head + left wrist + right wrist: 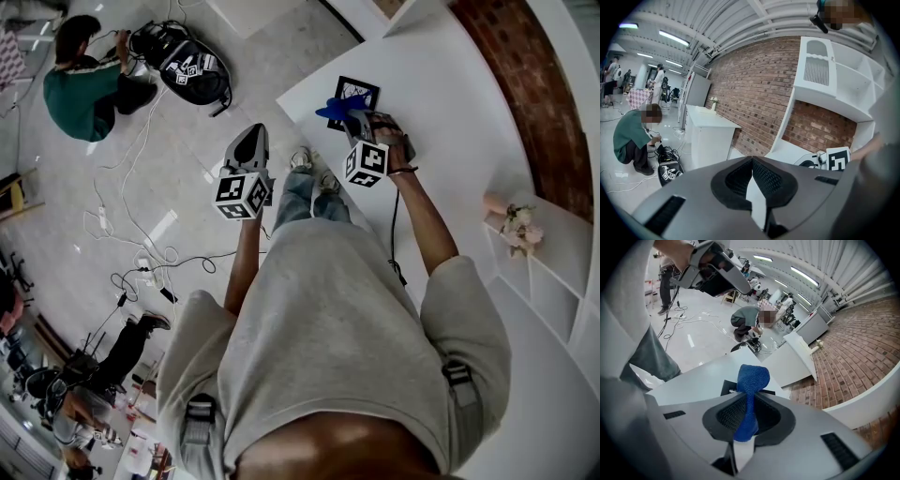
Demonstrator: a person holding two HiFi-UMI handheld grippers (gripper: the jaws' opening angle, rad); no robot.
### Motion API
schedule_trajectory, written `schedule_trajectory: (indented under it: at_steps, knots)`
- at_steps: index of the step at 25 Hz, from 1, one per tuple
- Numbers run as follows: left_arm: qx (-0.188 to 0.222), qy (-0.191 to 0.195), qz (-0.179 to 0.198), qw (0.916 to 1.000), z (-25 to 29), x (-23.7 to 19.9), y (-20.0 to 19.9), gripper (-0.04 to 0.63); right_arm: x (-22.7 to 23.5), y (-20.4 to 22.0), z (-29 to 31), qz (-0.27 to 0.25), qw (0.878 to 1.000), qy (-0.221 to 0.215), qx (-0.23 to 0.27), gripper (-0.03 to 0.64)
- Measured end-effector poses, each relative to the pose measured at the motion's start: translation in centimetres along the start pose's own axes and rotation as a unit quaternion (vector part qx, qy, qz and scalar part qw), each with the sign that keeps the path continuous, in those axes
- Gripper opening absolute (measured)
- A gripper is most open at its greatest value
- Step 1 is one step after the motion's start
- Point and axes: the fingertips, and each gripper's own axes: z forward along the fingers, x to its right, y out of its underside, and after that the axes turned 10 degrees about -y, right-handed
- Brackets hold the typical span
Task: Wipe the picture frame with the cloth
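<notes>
A black picture frame [356, 97] lies flat near the corner of the white table [450, 122]; in the right gripper view the frame [729, 387] shows just beyond the jaws. My right gripper [349, 116] is shut on a blue cloth [337, 108], whose bunched end [753, 376] sticks out past the jaw tips and hangs over the frame. My left gripper [249, 145] is held in the air off the table's left edge, shut with nothing between its jaws [751, 161].
A brick wall [525, 84] and white shelves [553, 272] with a small flower vase [514, 225] lie to the right. On the floor at the left a person [89, 80] crouches by a black bag [187, 66]; cables [141, 253] trail across the floor.
</notes>
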Motion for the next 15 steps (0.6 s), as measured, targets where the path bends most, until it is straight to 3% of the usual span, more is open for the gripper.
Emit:
schedule_trajectory:
  at_steps: [15]
  knots:
    - [0.008,0.005,0.000,1.0000,-0.7,0.9,-0.2,0.015,-4.7,-1.0,-1.4,-0.025,0.999,-0.021,0.009,0.060]
